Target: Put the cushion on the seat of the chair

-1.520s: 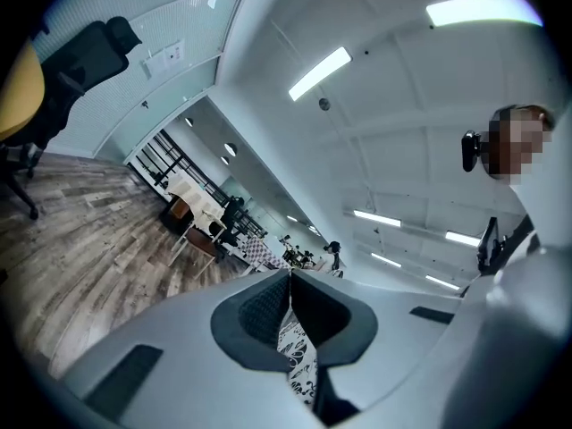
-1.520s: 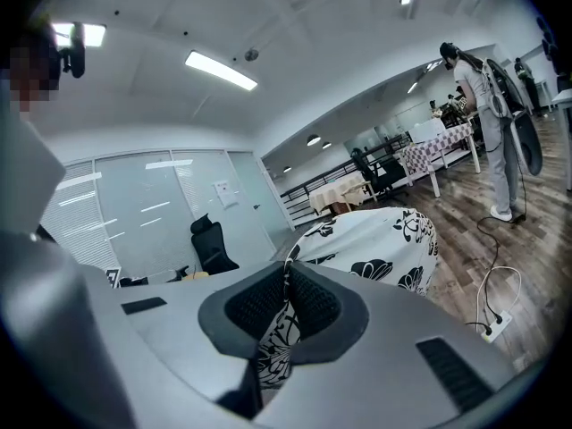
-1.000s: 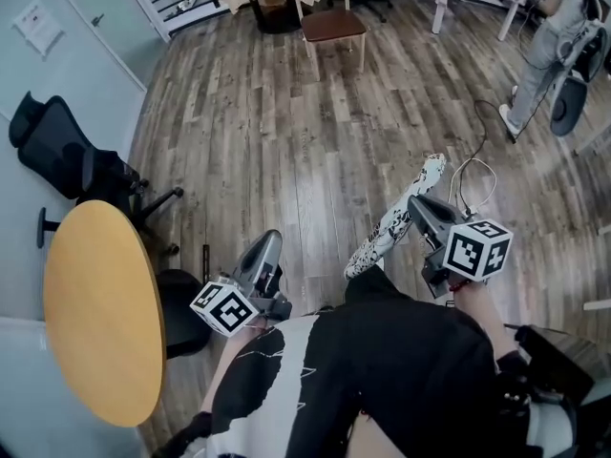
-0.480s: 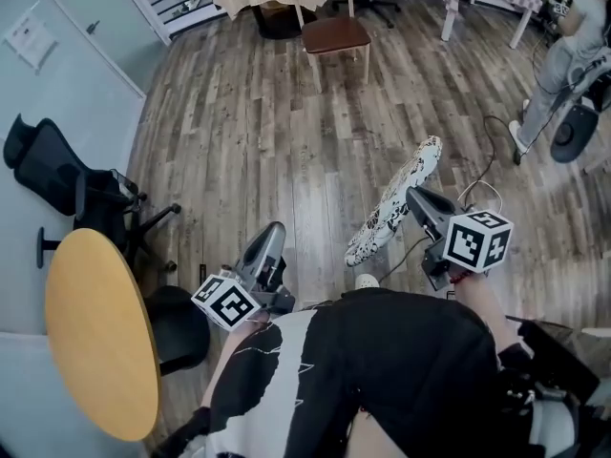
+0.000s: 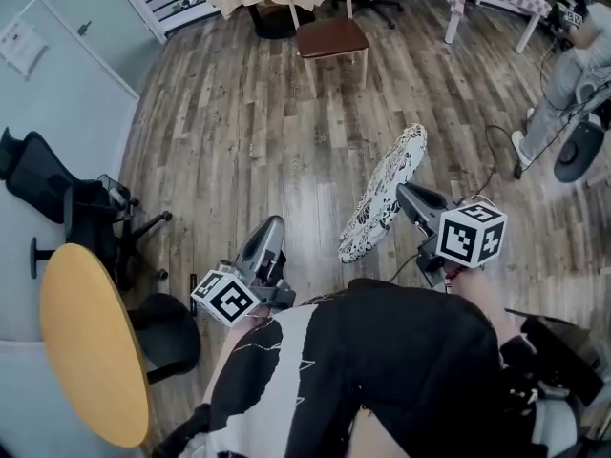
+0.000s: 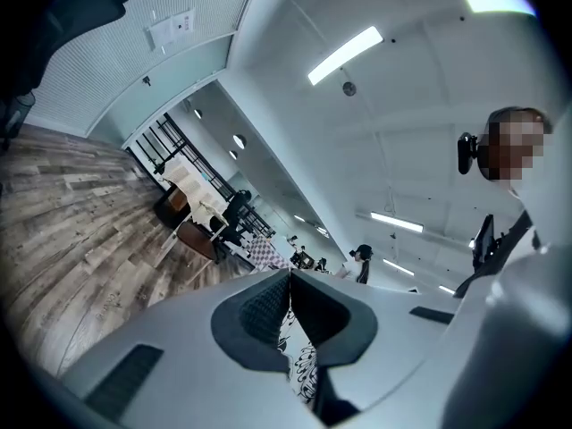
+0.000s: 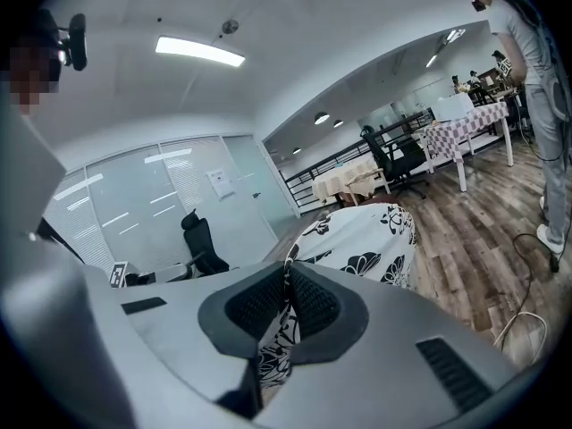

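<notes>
Tabletop [image 5: 91,351] at far left: round, smooth, honey-coloured wood, of no part in the job. Just above it, black office chair [image 5: 57,184], high back and padded arms, parked against the pale wall. Next, left gripper [image 6: 290,284], carried low before the body and pointing about level: grey plastic shells, ribbed black pads pressed together with nothing between them, probably kept idle for want of any need on so light a load. Underfoot, floor [image 5: 239,132] of grey-brown planks, matte, with streaked grain. Further along, at the top of the head view, target chair [image 5: 332,36]: pale wooden frame, flat brown seat, bare, well apart from the load. Judged therefore at the carrying stage, placing not yet done. Then cushion [image 5: 382,194], clear of the floor, held edge-on in mid-air between the body and that chair: flat rounded pad, white fabric printed with black flowers, keeping its shape along its length, so likely fairly firm inside. Pinched at its near rim by right gripper [image 7: 288,298], ribbed pads clamped tight on the fabric edge, nose tilted a little downward. Gripped by the rim, probably, for an easy swing down flat onto the seat. At far right, thin cable [image 5: 496,151] looped over the planks, and bystander [image 5: 573,74] in pale clothes.
</notes>
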Demonstrator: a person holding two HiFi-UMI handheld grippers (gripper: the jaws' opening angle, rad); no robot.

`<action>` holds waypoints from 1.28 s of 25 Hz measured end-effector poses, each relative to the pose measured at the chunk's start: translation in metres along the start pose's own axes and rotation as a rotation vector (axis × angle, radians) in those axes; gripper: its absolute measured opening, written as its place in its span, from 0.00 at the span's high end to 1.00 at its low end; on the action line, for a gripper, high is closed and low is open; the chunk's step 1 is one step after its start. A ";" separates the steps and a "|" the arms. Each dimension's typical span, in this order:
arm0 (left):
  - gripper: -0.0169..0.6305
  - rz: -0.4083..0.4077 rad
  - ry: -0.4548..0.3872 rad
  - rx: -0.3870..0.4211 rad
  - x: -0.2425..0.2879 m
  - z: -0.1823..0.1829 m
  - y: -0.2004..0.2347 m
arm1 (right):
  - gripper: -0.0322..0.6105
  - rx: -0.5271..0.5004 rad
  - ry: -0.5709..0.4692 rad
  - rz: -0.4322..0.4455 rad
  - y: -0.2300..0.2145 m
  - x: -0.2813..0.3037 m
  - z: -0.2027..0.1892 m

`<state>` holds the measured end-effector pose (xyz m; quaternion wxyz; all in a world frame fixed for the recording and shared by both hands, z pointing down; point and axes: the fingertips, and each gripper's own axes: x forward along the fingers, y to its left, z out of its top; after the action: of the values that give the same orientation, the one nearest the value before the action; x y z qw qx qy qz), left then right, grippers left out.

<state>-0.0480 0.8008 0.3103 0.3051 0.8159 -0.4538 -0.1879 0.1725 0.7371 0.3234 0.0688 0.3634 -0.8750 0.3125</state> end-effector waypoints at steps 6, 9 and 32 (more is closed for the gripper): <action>0.95 0.014 0.029 -0.001 0.023 -0.002 0.004 | 0.91 0.024 0.014 0.029 -0.011 0.018 0.008; 0.95 0.027 0.037 -0.001 0.027 -0.003 0.013 | 0.91 0.041 0.022 0.035 -0.018 0.029 0.004; 0.95 -0.061 0.098 -0.028 0.188 0.132 0.147 | 0.91 0.128 -0.027 -0.074 -0.076 0.189 0.121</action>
<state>-0.1195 0.5384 0.3050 0.3324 0.8332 -0.4106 -0.1633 0.0994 0.5121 0.3310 0.0451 0.4033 -0.8401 0.3599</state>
